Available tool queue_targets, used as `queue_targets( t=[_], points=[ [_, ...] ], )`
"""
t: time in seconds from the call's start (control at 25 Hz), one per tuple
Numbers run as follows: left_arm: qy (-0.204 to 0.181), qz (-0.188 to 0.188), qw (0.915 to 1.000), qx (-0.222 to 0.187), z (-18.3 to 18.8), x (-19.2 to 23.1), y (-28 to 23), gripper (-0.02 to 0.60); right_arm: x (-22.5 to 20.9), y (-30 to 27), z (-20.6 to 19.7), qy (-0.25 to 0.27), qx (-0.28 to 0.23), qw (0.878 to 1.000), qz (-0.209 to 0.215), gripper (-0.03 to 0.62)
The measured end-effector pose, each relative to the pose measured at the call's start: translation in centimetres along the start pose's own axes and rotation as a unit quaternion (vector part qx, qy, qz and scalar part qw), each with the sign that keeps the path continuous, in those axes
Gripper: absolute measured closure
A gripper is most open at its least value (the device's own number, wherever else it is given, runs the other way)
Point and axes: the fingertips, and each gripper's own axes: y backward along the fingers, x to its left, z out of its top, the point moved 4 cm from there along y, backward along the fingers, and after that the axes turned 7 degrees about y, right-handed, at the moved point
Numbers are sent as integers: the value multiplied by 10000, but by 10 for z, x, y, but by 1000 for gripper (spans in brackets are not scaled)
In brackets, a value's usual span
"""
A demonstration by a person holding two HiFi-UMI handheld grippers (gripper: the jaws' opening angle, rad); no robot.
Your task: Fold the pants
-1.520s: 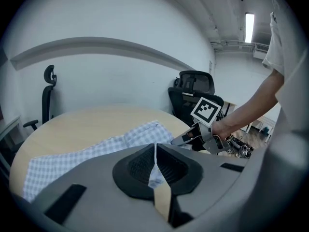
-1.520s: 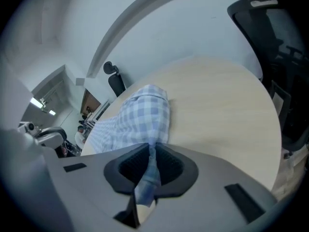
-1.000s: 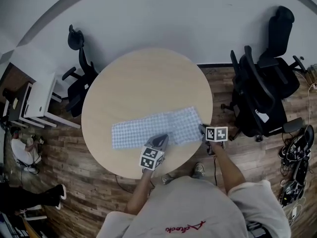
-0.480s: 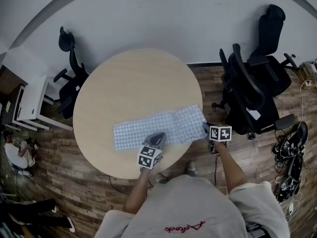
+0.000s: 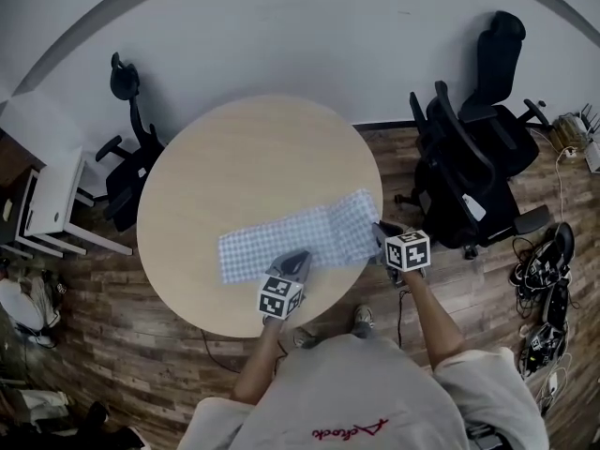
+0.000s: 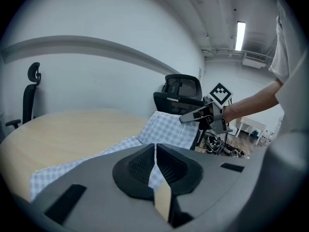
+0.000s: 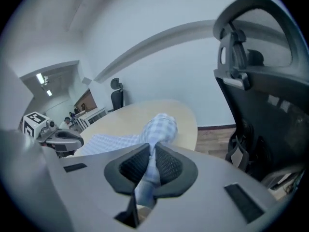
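The blue-and-white checked fabric pants [image 5: 300,240] lay as a long strip across the round pale wooden table [image 5: 244,148], toward its 5 o'clock rim. The left gripper [image 5: 298,257] had its jaws pressed together on the strip's 6 o'clock edge, with thin cloth pinched between them. The right gripper [image 5: 379,232] pinched the 3 o'clock end, which stood bunched and raised off the tabletop.
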Motion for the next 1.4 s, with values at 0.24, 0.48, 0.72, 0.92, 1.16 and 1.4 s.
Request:
queue_targets(
  t=[0.24,0.48,0.72,0.92,1.16,1.4],
  points=[
    [-9,-105,9999,-107,-5,11,23,543,64,-2,28,753,-30,9971,73,537],
    [85,31,9998,-180,-16,39,56,543,129,-30,39,1188,253,9926,92,536],
    [323,379,9986,-148,-43,78,100,543,191,-82,21,1546,711,9854,90,536],
    [586,829,9948,-67,-67,110,141,543,227,-139,-28,2064,1479,9672,49,536],
    [805,1248,9889,15,-92,143,182,543,246,-174,-61,2540,1938,9473,-215,536],
    [772,1096,9910,31,-89,139,173,543,252,-174,-62,2295,1978,9530,-42,536]
  ],
)
